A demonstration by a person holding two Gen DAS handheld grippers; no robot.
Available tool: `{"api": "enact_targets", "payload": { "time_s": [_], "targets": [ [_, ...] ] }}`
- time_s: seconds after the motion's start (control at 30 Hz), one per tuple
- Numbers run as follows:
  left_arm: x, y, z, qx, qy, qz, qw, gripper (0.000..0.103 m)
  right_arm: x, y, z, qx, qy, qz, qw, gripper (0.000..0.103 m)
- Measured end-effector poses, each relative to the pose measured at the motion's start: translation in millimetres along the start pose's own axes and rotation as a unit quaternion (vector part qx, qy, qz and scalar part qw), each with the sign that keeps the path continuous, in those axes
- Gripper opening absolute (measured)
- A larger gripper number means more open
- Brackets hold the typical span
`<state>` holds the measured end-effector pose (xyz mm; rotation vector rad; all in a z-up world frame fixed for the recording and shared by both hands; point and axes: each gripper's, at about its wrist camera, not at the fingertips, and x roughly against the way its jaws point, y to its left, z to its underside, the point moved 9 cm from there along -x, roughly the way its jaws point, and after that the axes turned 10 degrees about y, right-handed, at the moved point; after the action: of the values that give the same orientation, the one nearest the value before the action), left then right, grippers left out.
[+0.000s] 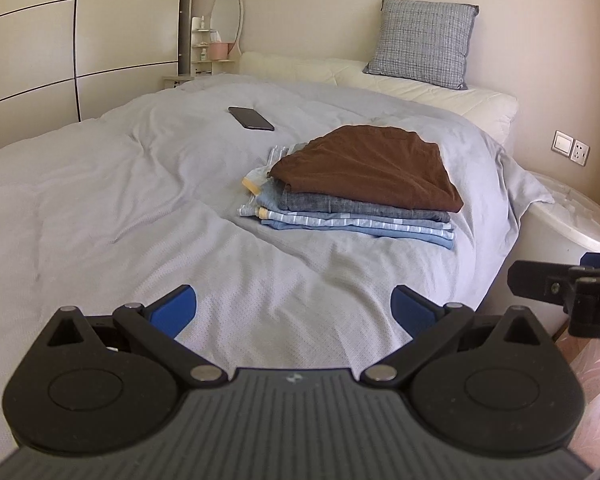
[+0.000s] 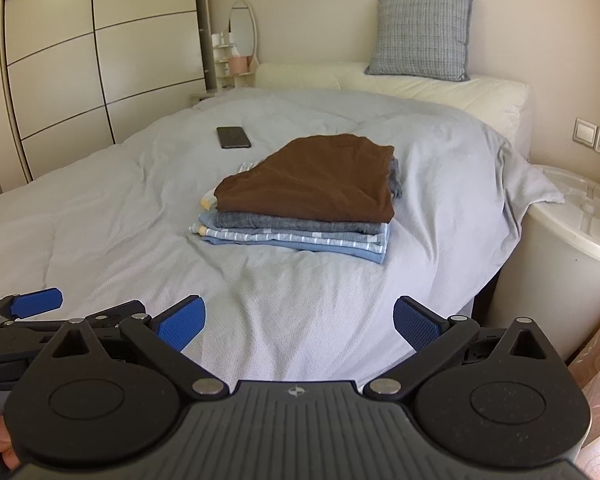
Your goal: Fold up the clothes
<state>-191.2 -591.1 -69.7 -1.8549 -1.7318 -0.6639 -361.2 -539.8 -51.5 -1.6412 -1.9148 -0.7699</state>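
clothes: folded stack (image 1: 356,188) on the bed (image 1: 100,200), brown one on top
phone (image 1: 251,118): just behind the stack
left gripper (image 1: 294,308): fingers wide, empty
right gripper (image 2: 300,318): same deal

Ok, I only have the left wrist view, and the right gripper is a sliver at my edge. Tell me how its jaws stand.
Observer: The right gripper has its jaws spread wide, with nothing between them, over the grey duvet.
Operator: Now report the far right side of the folded stack.
Observer: Below the brown garment, a grey-blue fabric edge sticks out past it at the back.
Operator: Say where my gripper sits from there.
Observer: The left gripper is close beside the right one, on its left. One of its blue fingers shows at the right wrist view's left edge.
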Motion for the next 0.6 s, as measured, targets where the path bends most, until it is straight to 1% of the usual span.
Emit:
{"api": "enact_targets", "payload": {
  "time_s": [0.6],
  "targets": [
    [-9.3,-5.5,-1.0,-0.008,0.013,-0.005,0.9999,0.102,-5.6,-7.3,0.5,-0.009,0.007,-0.001,1.0,0.103]
  ]
}}
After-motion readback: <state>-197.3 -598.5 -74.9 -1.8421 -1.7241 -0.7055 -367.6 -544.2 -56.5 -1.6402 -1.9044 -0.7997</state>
